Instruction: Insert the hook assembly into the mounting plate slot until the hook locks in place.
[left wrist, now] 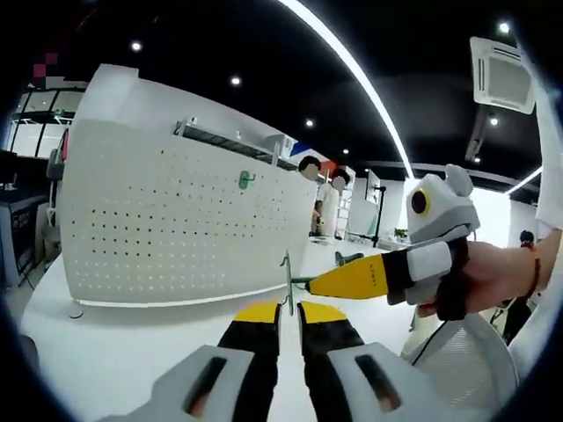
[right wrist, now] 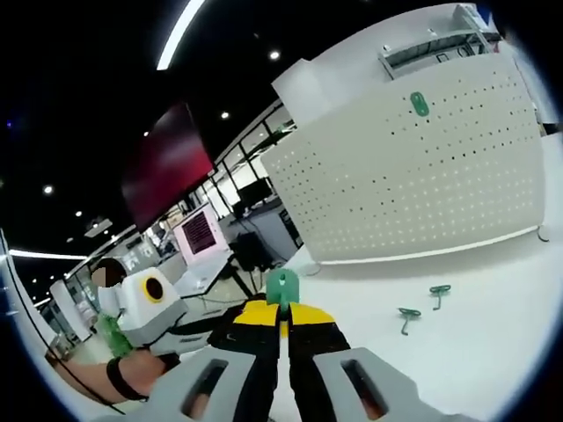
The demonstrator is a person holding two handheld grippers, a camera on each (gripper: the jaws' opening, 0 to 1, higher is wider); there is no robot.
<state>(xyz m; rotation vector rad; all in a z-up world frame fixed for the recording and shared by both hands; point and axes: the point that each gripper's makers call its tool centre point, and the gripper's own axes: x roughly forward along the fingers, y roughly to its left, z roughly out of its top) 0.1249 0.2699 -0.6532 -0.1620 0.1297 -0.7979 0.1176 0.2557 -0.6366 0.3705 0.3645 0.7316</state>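
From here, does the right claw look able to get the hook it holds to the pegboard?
Probably yes: the right claw is shut on a green hook, and the table between it and the pegboard holds only two loose hooks lying low.

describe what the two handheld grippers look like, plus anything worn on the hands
The left gripper and right gripper have black jaws with yellow tips on grey bodies. The right gripper has a white housing with a yellow-ringed lens. The hand wears a black strap and a wristband.

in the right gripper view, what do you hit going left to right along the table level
Person's hand with a black strap → other gripper's white body → green hook part held in the right gripper → green hook on the table → second green hook
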